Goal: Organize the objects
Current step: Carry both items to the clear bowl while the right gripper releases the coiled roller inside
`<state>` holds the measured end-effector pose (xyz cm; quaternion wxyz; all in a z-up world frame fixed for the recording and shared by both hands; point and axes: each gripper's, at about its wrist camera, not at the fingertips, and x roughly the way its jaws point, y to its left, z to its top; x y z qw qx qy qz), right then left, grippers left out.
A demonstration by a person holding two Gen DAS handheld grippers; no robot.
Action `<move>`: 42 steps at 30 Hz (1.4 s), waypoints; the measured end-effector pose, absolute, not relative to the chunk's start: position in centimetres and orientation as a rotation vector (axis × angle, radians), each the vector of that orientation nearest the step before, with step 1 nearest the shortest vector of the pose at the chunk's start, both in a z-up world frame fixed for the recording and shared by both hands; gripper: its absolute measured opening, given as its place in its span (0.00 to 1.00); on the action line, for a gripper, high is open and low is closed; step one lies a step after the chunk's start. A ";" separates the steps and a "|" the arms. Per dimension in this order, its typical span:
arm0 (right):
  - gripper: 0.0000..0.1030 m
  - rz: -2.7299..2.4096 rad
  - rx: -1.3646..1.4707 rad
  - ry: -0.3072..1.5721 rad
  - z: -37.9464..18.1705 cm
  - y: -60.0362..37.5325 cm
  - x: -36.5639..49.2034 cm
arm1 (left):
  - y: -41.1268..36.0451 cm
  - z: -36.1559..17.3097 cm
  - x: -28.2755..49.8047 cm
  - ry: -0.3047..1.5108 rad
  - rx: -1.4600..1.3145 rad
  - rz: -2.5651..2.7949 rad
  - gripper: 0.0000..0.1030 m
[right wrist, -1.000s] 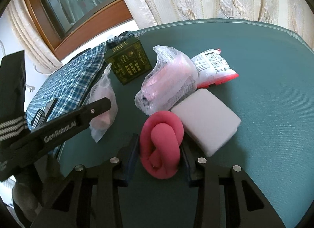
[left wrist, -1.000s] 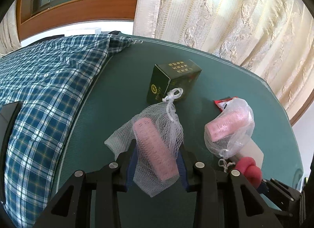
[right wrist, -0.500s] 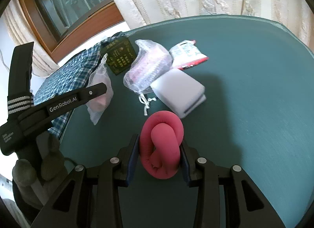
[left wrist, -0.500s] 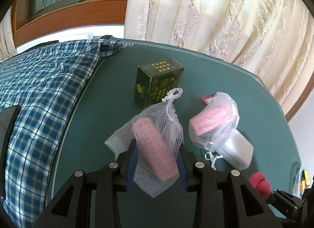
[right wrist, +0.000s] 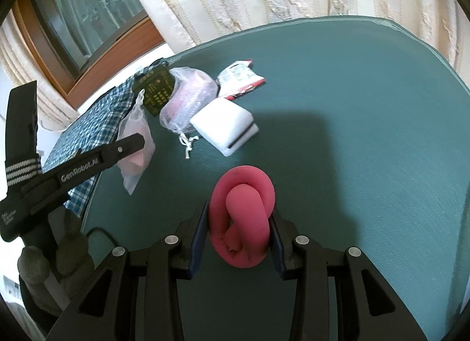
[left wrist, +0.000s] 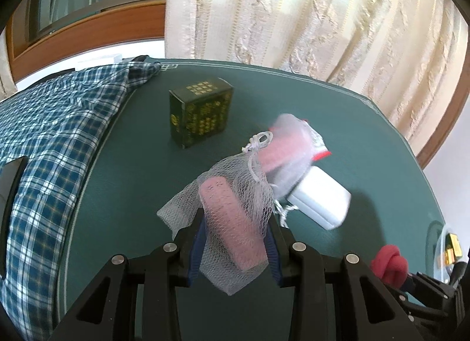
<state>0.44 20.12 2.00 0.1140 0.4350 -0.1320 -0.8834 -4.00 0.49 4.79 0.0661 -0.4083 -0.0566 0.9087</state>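
Note:
My left gripper [left wrist: 235, 241] is shut on a white mesh bag with a pink bar inside [left wrist: 232, 220], held above the green table [left wrist: 132, 194]. My right gripper [right wrist: 239, 238] is shut on a knotted red roll [right wrist: 242, 217], held above the table; the roll also shows in the left wrist view [left wrist: 389, 264]. On the table lie a dark green box [left wrist: 199, 114], a clear bag with a pink item [left wrist: 285, 147], a white block [left wrist: 321, 200] and a red and white packet [right wrist: 239, 79].
A blue plaid cloth [left wrist: 50, 141] covers the table's left side. Cream curtains [left wrist: 308, 17] hang behind the table, beside a wood-framed window [left wrist: 88, 17]. A clear container with small yellow items [left wrist: 448, 250] sits at the right edge. The left gripper's body [right wrist: 70, 170] shows in the right wrist view.
Both grippers have pulled back and up from the pile, each still holding its object. The red roll has moved away from the white block towards the near right.

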 end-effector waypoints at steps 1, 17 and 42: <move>0.38 -2.593 1.274 -0.392 2.0 20.3 0.6 | 0.8 4.8 -3.8 -0.165 -1.229 2.733 0.38; 0.38 -2.687 1.218 -0.512 3.2 25.6 4.1 | 7.0 5.8 -1.2 -0.057 -1.190 2.607 0.38; 0.38 -2.968 1.154 -0.716 4.9 38.8 11.8 | 16.4 7.1 1.7 0.106 -1.132 2.445 0.38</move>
